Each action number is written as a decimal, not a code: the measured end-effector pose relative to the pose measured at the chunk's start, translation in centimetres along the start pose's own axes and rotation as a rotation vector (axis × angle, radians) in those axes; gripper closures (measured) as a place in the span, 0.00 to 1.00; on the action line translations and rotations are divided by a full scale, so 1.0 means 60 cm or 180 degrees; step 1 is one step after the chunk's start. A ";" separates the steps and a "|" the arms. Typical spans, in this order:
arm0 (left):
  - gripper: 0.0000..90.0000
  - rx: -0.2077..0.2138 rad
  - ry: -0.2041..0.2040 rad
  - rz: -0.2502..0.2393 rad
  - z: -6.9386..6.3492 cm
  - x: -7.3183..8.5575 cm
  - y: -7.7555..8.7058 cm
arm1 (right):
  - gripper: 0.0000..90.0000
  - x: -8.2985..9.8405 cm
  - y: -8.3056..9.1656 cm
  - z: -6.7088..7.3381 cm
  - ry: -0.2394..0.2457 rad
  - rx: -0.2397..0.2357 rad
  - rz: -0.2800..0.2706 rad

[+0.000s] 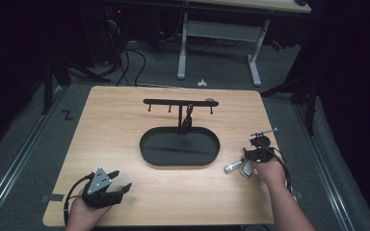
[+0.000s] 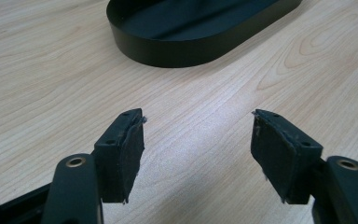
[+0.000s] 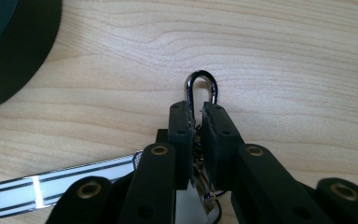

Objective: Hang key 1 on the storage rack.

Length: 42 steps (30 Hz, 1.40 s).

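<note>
**Right jaws clamped on a clip at the table's right side**

The clip (image 3: 199,88), a small silvery snap hook, sits between the right gripper's (image 3: 197,114) two black jaws. The pads press on its lower part from both sides, with almost no gap left between them. Its rounded loop pokes out just beyond the jaw tips and lies over the bare wood. Behind the jaws, close to the gripper's body, more metal rings and wire hang from the clip; what they are exactly is too dark to tell. A white tag (image 3: 60,184) with dark stripes trails out to the left of the jaws, flat on the table (image 3: 284,56).

From above, the right gripper (image 1: 250,156) rests near the table's right edge, with the pale tag (image 1: 232,167) just beside it, toward the tray. The tray (image 1: 179,147), black and oval, is well off to the left of these jaws; its curved rim fills the upper-left corner of the right gripper view. Behind the tray stands a black rack (image 1: 180,102) with short pegs under a crossbar; something dark hangs by its post.

The left gripper (image 2: 198,140) holds nothing. Its jaws stand wide apart over bare wood, pads facing each other. The tray's wall (image 2: 186,51) lies ahead of them, beyond the tips and apart. From above, this gripper (image 1: 118,185) sits near the table's front left.
</note>
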State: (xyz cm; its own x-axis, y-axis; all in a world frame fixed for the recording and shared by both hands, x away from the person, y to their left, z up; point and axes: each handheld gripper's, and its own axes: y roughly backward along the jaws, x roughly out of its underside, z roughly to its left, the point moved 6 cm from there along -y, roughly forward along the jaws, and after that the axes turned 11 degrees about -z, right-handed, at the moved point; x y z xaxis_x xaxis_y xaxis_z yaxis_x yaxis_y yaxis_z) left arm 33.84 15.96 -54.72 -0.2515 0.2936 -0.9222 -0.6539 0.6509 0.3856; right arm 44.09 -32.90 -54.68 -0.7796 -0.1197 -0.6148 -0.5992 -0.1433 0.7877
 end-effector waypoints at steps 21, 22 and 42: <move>0.39 0.0019 -0.0014 0.0006 -0.003 0.000 -0.001 | 0.63 0.006 -0.009 -0.002 -0.0034 0.0022 -0.0033; 0.39 0.0022 -0.0010 -0.0001 -0.003 -0.001 0.000 | 0.63 0.007 -0.009 -0.003 -0.0011 0.0040 -0.0025; 0.39 0.0040 -0.0029 -0.0018 -0.003 0.000 0.004 | 0.84 0.003 -0.007 -0.001 0.0191 0.0081 0.0151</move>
State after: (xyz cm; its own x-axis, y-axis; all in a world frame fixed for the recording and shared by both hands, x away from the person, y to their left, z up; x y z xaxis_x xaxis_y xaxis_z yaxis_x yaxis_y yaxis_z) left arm 33.55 16.00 -54.60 -0.2412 0.2962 -0.9242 -0.6463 0.6613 0.3807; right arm 44.21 -32.94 -55.15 -0.7953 -0.1846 -0.5774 -0.5668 -0.1113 0.8163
